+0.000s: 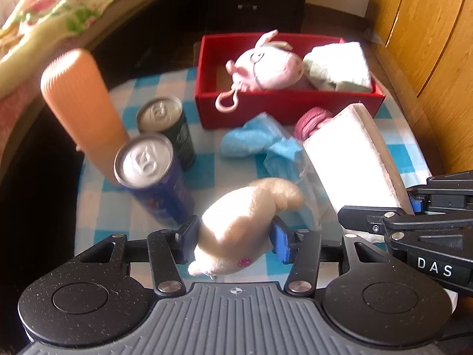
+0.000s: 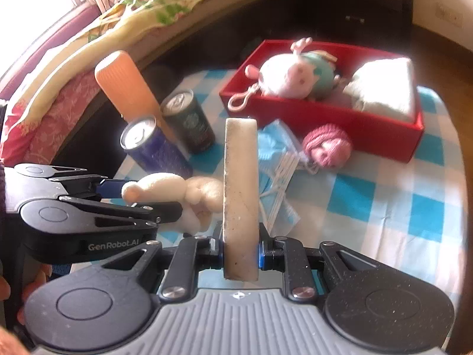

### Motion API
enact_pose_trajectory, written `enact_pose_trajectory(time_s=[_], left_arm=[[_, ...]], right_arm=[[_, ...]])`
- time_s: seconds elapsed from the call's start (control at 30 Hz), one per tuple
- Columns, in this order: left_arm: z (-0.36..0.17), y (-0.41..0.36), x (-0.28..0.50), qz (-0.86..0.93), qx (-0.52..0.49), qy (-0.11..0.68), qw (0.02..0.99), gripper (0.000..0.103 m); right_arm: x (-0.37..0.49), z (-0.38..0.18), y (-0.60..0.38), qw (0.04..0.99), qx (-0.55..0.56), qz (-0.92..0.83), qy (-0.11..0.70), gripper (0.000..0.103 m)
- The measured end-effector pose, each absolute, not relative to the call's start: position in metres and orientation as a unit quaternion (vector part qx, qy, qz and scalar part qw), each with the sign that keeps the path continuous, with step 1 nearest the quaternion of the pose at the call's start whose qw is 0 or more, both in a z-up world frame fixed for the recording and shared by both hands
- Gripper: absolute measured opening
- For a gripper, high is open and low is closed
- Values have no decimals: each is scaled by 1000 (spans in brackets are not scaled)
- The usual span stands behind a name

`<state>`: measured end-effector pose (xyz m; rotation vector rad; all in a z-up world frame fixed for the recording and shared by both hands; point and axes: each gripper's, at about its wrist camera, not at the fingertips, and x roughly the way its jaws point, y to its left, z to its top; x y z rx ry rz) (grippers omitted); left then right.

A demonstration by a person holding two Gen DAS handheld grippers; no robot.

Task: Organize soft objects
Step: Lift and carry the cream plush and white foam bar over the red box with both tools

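While my left claw (image 1: 233, 238) grips the cream plush toy (image 1: 242, 224) and my right claw (image 2: 240, 256) pinches the white sponge (image 2: 240, 195), both hang over the blue-checked bench (image 2: 384, 207). Behind stands a red box (image 1: 283, 106), beside a floral-covered bed (image 1: 68, 9).

Cream plush toy (image 1: 236, 224) lower centre, pinched sideways. White sponge block (image 2: 240, 195) centre, upright on edge. Red box (image 1: 283, 106) top centre w/ pink pig plush (image 1: 266, 69) & folded cloth (image 1: 337, 66). Blue cloth (image 1: 260, 142), pink yarn ball (image 2: 326, 145) in front.

Both wrist views close, angled down; share red box (image 1: 283, 108) (image 2: 369, 131).
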<state>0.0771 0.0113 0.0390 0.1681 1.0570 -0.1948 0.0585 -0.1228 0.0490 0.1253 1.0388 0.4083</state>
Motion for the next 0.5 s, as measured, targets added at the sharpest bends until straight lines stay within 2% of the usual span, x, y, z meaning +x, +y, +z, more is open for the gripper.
enact_pose_trajectory(time_s=[0.5], left_arm=[[69, -24, 81, -92, 107, 442, 886, 50]], right_arm=[[60, 75, -146, 871, 78, 181, 450, 0]])
